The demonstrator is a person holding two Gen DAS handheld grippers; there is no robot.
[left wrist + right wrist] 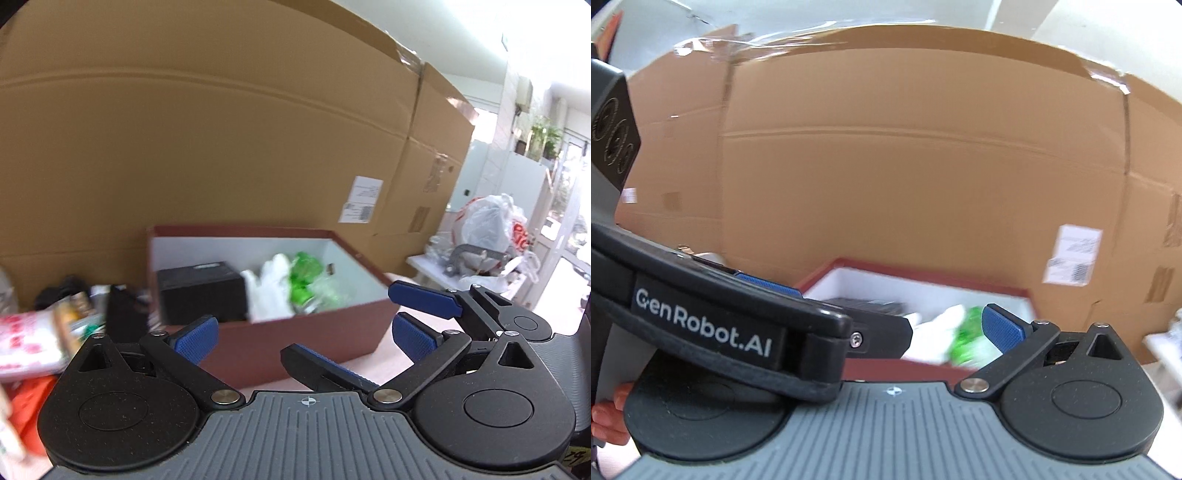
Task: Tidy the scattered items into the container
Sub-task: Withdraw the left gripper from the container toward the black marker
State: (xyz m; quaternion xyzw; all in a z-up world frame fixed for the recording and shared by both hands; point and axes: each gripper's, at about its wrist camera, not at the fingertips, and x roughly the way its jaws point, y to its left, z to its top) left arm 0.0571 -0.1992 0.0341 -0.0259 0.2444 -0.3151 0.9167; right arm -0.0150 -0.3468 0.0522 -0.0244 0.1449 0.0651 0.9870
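Blurred clutter (55,325) beside container (314,343)

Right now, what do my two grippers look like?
The left gripper and right gripper match: black linkage fingers, blue textured pads, ribbed grey base, round black discs, silver pivot pins. White GenRobot.AI lettering marks the left gripper's side.

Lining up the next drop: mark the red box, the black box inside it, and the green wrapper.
red box (295,343), left wrist view, front wall.
black box (201,291), left wrist view, front face.
green wrapper (304,275), left wrist view, middle.
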